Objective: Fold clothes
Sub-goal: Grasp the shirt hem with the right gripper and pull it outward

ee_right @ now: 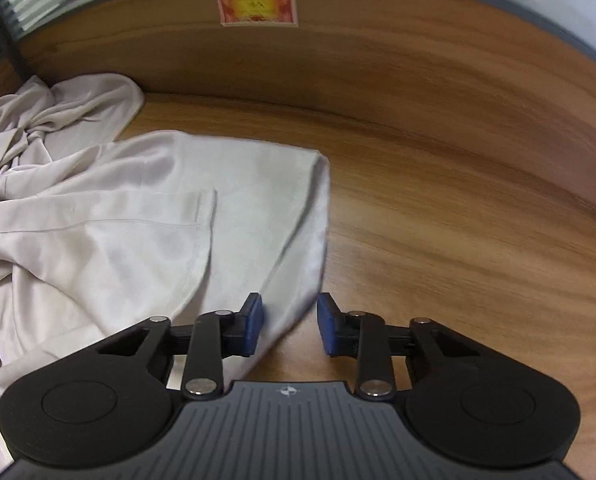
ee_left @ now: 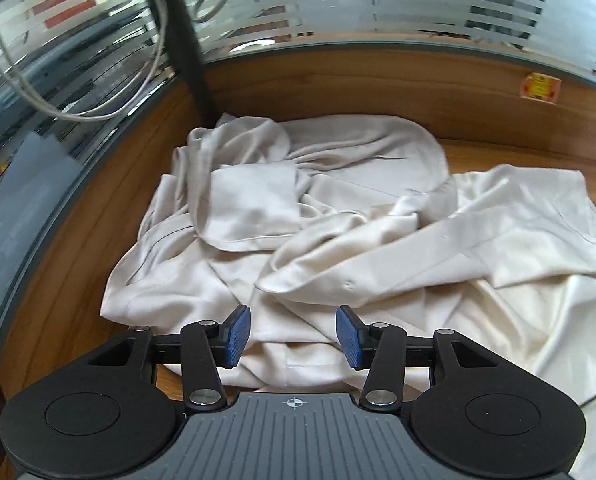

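Lower centre of the right view: right hand-held gripper [ee_right: 289, 326] stands part open astride the hem of the crumpled cream satin shirt [ee_right: 109, 224] – pinch only the edge, then draw it flat on the wooden surface [ee_right: 458, 208]. Left hand-held gripper [ee_left: 293, 336] hangs released above the shirt – grasping nothing.

Daylight enters through the striped glass partition [ee_left: 378, 4] at the top of the left wrist view; its frosted bands glare pale. The cream shirt [ee_left: 338, 240] reads bright on its right side, greyer toward the far folds. Both views bow strongly at the edges, with dark corners. The right wrist view is dimmer; the wooden tabletop [ee_right: 458, 220] smears with motion blur, and the shirt hem is soft.
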The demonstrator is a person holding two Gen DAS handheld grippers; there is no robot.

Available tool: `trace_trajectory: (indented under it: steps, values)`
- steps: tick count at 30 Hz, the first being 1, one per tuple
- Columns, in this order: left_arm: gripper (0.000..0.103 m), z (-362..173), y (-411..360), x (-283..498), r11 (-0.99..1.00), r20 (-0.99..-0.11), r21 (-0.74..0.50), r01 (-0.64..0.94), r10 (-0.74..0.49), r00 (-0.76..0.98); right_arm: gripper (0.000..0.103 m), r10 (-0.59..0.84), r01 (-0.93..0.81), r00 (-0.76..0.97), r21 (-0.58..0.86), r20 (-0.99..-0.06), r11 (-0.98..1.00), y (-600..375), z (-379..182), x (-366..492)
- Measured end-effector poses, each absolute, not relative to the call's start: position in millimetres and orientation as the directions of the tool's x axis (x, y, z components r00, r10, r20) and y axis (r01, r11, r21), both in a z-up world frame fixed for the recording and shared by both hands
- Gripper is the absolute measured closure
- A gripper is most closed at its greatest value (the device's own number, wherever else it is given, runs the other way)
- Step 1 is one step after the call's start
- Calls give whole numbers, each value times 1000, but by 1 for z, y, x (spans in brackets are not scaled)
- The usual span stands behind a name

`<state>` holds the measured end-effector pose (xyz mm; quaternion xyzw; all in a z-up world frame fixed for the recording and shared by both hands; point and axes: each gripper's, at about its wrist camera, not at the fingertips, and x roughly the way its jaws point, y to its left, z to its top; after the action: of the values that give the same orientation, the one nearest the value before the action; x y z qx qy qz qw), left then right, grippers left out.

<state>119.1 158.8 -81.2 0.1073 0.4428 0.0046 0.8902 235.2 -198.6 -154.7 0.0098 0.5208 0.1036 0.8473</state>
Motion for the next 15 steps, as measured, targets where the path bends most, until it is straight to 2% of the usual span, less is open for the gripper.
trace_trajectory:
  steps: [1,2,5,8,15]
  values:
    - [52,-82,158,119,977,-790,192,90,100,605,85,193,-169,431,131,-881,977,-198,-154,237]
    - [52,-83,158,118,978,-793,187,91,96,602,101,200,-160,428,144,-881,977,-199,-153,238]
    - [52,-83,157,118,981,-799,169,93,81,595,102,205,-130,467,162,-860,978,-206,-137,236]
    - [52,-82,155,118,983,-799,149,104,58,599,102,143,-60,550,132,-823,989,-224,-102,230]
    - [52,-79,138,120,980,-789,118,162,-6,614,102,-41,35,714,-22,-699,999,-250,-5,229]
